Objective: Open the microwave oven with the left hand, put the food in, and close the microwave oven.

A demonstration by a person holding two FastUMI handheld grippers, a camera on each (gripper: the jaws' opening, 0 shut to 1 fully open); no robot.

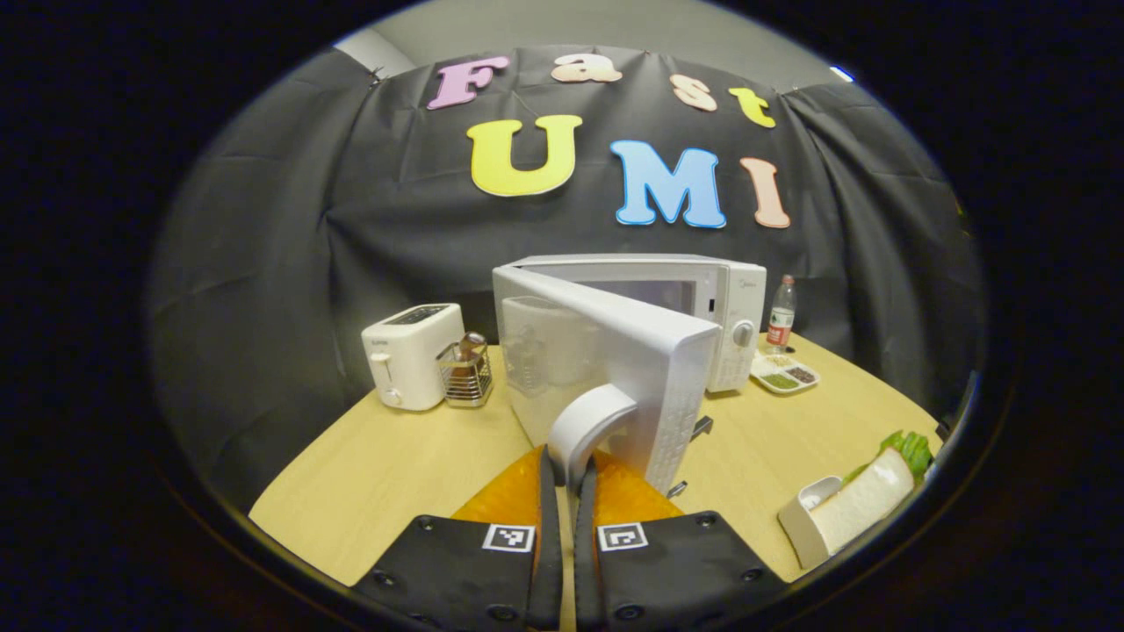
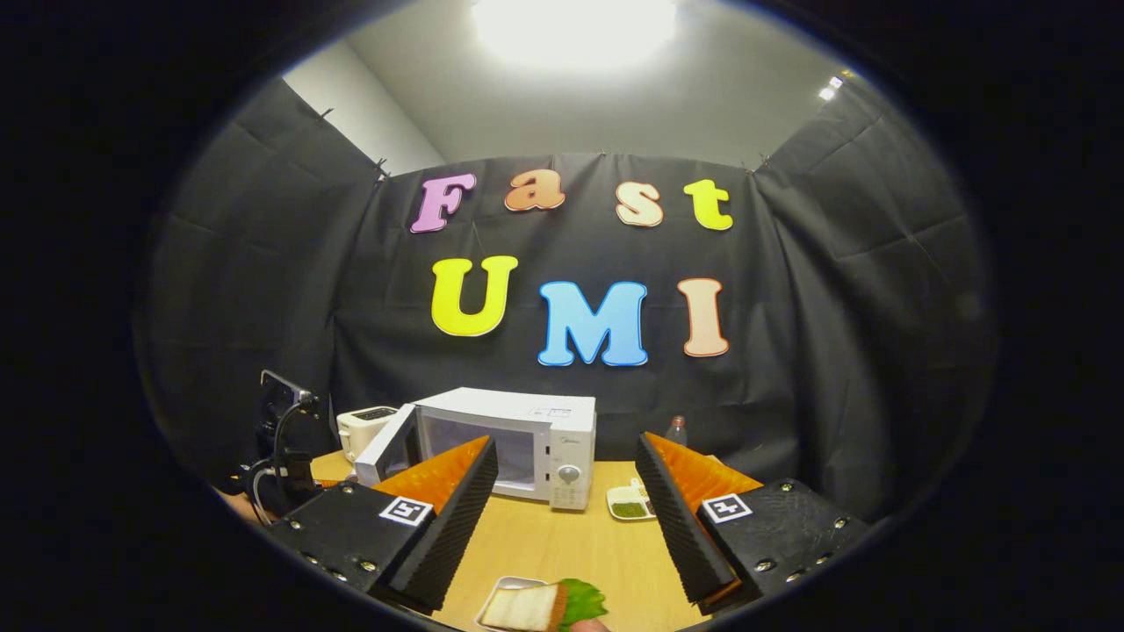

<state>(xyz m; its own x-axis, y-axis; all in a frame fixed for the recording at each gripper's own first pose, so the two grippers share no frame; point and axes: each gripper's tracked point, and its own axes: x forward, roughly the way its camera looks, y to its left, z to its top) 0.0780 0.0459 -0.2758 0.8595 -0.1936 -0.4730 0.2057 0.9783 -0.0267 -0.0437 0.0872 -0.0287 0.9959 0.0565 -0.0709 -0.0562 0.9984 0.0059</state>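
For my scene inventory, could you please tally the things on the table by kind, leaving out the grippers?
Appliances: 2, the microwave oven and the toaster
Food dishes: 2, the sandwich tray and the sectioned dish
Bottles: 1, the bottle
Wire baskets: 1, the wire basket
Total: 6

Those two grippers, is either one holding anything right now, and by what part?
The left gripper is shut on the microwave door handle, door part open. The right gripper is open above the sandwich.
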